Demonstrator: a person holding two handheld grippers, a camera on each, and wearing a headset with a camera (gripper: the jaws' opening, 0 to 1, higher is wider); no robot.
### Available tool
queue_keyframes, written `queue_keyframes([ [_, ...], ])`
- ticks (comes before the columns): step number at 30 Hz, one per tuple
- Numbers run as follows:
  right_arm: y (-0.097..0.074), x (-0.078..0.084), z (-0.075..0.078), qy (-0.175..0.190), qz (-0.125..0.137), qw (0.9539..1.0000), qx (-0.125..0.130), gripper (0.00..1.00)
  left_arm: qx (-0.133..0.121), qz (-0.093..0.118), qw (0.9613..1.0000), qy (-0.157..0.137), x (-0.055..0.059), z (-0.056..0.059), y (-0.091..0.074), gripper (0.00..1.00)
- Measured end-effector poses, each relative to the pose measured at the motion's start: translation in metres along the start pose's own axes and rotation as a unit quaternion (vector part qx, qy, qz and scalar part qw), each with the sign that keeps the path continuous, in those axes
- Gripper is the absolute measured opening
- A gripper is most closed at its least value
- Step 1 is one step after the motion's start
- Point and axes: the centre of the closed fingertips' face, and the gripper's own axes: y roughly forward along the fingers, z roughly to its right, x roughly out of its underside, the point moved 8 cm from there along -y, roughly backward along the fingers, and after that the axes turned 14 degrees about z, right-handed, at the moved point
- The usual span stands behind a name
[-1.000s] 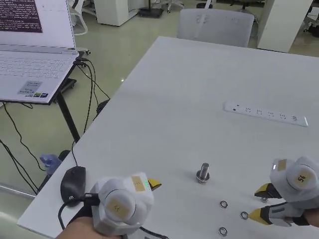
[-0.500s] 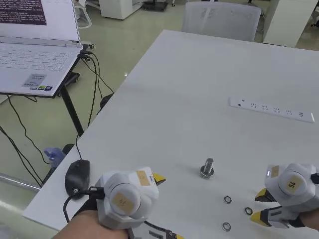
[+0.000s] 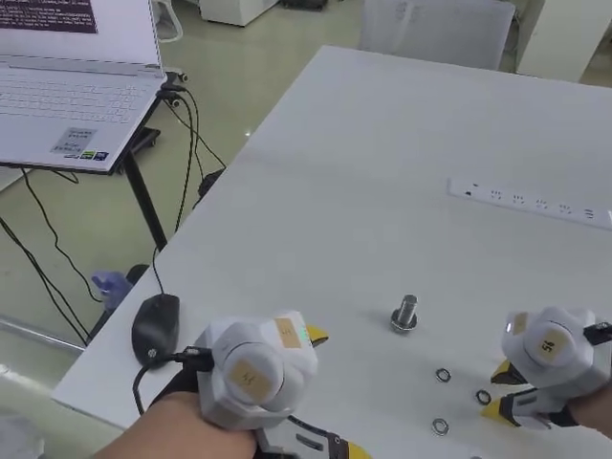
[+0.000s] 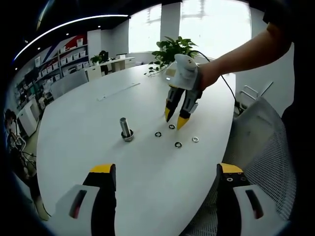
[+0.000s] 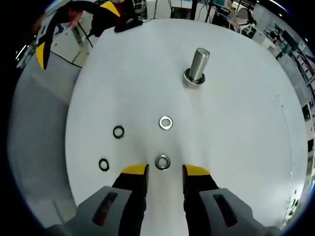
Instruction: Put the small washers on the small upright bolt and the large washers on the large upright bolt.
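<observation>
Holding my right tool (image 5: pixel 165 169) low over the white counter (image 5: pixel 236 147), I have its yellow-tipped jaws parted a little and gripping nothing. One small silver steel washer (image 5: pixel 163 162) lies flat on the counter just ahead of the gap between the tips. A second silver washer (image 5: pixel 166 122) lies farther ahead, toward the upright threaded steel bolt (image 5: pixel 197 64). I cannot tell whether the collar at its base is a washer or the bolt head. One dark ring washer (image 5: pixel 118 132) and another dark ring washer (image 5: pixel 104 164) lie apart, to the left in the right gripper view. My left tool (image 4: pixel 166 169) is spread wide, empty, pointing toward the bolt. A white power strip (image 3: pixel 531 203) lies well beyond it.
</observation>
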Motion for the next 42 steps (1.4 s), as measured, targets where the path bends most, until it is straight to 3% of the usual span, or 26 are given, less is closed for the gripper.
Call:
queue_keyframes([
  [10, 0.003, -0.004, 0.0, 0.011, -0.019, 0.9997, -0.003, 0.23, -0.001, 0.003, 1.0, -0.003, 0.002, -0.001, -0.001, 0.83],
  [28, 0.007, -0.011, -0.005, 0.001, -0.06, 0.9982, 0.001, 0.13, -0.001, 0.003, 1.0, -0.007, 0.005, 0.006, -0.004, 0.82],
  [42, 0.002, -0.016, 0.0, 0.024, -0.048, 0.9985, 0.008, 0.12, -0.001, 0.003, 1.0, -0.006, 0.002, 0.007, -0.006, 0.81],
])
